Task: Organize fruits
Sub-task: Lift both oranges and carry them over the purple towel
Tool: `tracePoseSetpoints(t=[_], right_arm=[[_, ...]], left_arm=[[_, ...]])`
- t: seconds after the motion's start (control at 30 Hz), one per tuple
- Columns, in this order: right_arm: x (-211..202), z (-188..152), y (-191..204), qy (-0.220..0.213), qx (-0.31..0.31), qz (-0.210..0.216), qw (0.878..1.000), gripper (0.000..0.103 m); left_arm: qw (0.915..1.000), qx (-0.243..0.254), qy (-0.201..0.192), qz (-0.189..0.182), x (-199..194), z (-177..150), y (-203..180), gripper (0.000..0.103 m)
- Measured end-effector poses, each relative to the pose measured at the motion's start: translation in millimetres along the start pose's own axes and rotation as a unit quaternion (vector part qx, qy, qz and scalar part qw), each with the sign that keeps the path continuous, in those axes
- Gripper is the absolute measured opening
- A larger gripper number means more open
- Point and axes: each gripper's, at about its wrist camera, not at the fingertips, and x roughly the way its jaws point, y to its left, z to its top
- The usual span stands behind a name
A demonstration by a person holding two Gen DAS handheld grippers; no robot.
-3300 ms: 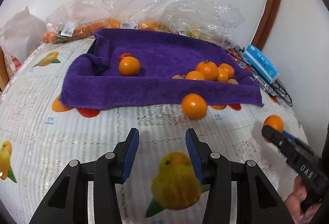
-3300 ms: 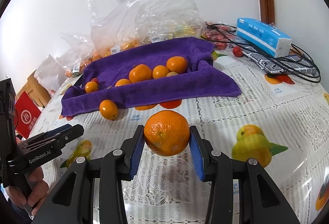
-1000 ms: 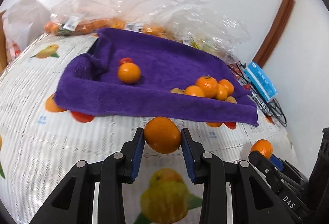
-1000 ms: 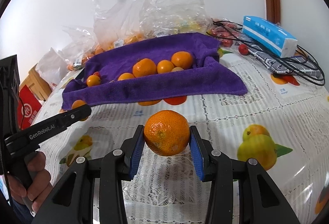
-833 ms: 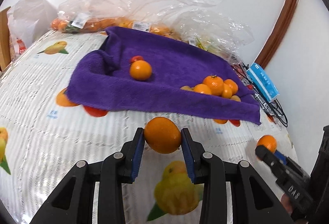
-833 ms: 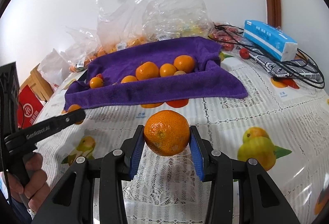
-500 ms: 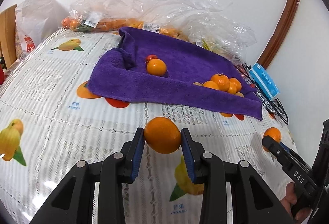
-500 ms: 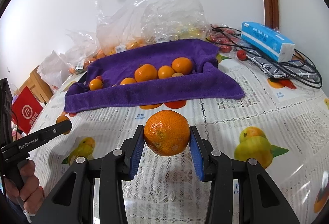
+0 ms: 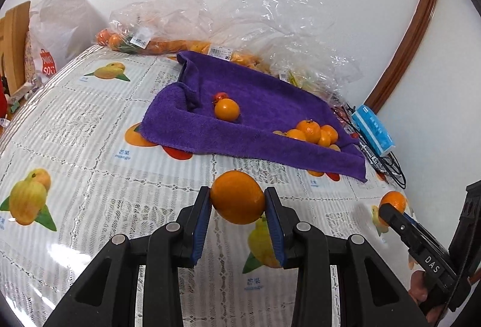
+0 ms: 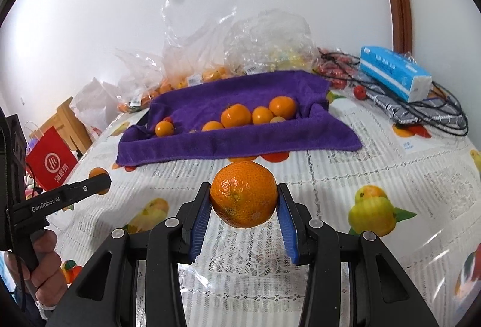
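Left gripper [image 9: 237, 202] clamped orange [image 9: 237, 197] above table | right gripper [image 10: 243, 200] clamped mandarin [image 10: 243, 194] | towel [image 9: 270, 104] held several fruit | both carried fruits not yet placed

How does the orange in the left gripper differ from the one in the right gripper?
The orange in the left gripper has smooth, even skin; the orange in the right gripper has dimpled, speckled peel with a stem scar showing. The left gripper stands narrower on its fruit than the right gripper, so the left orange looks smaller. Both are round, orange, clamped between blue pads and held above the tablecloth, short of the purple towel.
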Motion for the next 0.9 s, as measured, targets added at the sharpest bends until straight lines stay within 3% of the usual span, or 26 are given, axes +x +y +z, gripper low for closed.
tracePoseSetpoints(t=[0.23,0.43,0.9], right_arm=[[-13.0,4.9,0.5,-0.008,0.006,-0.003,1.0,0.043],[-20.3,18.6,6.1,-0.02,-0.007,-0.007,1.0,0.043],[-16.4,46.4,19.0,-0.039,-0.032,-0.012,0.999,0.043]], left_arm=[[0.9998,0.018,-0.012,-0.001,-14.1,6.3,-8.1,0.034],[0.999,0.009,-0.038,-0.021,-26.4,16.5,-8.2,0.034],[0.9984,-0.003,-0.054,-0.019,-27.8,37.9,-0.1,0.034]])
